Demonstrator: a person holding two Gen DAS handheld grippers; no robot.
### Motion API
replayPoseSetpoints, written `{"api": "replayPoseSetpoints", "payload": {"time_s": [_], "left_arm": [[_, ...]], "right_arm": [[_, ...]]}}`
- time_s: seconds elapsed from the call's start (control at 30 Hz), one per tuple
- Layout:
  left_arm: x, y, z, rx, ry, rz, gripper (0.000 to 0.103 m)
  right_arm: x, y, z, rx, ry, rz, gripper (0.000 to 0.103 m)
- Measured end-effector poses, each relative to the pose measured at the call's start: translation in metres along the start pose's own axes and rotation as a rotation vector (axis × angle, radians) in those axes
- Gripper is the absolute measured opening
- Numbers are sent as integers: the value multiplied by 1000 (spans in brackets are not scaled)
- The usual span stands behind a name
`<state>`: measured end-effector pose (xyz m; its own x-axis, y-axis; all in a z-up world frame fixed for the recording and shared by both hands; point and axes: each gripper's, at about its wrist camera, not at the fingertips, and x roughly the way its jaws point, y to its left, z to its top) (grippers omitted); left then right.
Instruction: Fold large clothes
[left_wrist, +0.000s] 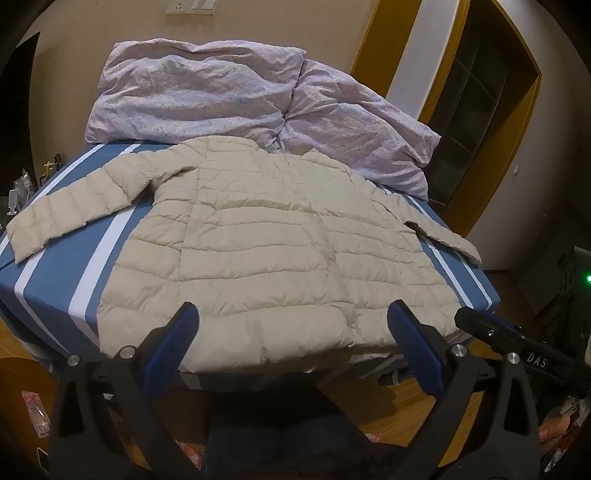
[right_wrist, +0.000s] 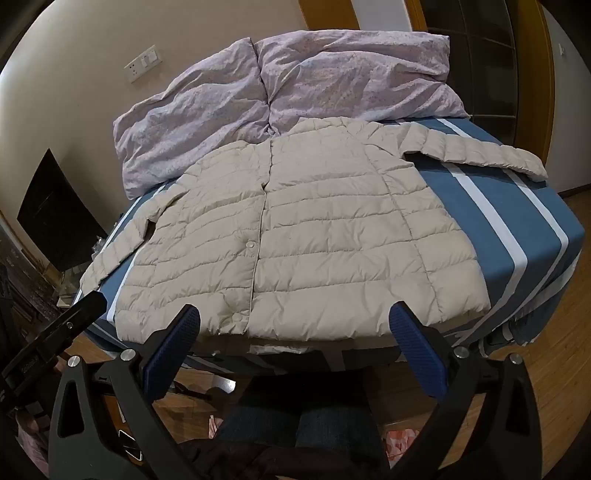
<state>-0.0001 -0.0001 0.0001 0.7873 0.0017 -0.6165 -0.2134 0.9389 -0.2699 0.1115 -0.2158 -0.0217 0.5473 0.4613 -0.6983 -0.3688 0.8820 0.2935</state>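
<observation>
A beige quilted puffer jacket (left_wrist: 258, 251) lies flat on the bed, front up, snaps closed, collar towards the pillows, both sleeves spread out to the sides. It also shows in the right wrist view (right_wrist: 306, 236). My left gripper (left_wrist: 293, 314) is open and empty, held just off the bed's near edge over the jacket's hem. My right gripper (right_wrist: 295, 314) is open and empty too, at the hem near the lower snap. The right gripper's body shows at the right of the left wrist view.
The bed has a blue sheet with white stripes (left_wrist: 55, 266). A crumpled lilac duvet and pillow (left_wrist: 207, 85) lie at the head against the wall. A wooden door frame (left_wrist: 461, 122) stands at the right. The floor below is wood, with small items scattered on it.
</observation>
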Motion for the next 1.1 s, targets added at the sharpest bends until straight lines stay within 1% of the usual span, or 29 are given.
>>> {"api": "replayPoseSetpoints", "payload": {"time_s": [1.1], "left_arm": [[0,0,0,5,2,4,101]], "right_arm": [[-1,0,0,3,-1,4,102]]}}
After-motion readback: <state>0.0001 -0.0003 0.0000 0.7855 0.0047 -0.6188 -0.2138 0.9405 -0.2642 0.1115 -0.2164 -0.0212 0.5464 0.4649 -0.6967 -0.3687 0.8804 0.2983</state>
